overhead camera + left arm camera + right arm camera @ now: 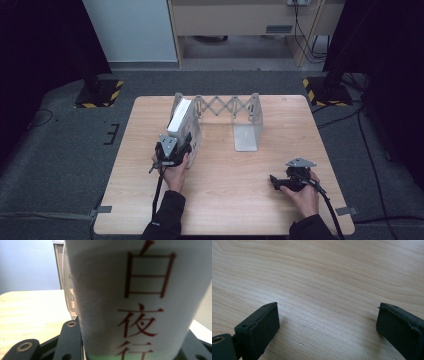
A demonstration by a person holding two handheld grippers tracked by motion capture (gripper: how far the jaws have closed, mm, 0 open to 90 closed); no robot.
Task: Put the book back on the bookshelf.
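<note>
A thick white book (179,119) with red characters down its spine (140,302) stands upright at the left end of a grey metal expanding book rack (226,106). It sits against the rack's left end plate (67,290). My left gripper (172,148) is shut on the near edge of the book, with its black jaws on either side of the spine (132,346). At the table's front right, my right gripper (278,182) rests low and points left. Its jaws (328,317) stand wide apart, with bare wood between them.
The rack's right end plate (248,127) stands upright at mid-table with its flat foot toward me. The wooden table (225,200) is bare between the two hands. Black stands with striped bases (97,92) stand on the floor beyond the far corners.
</note>
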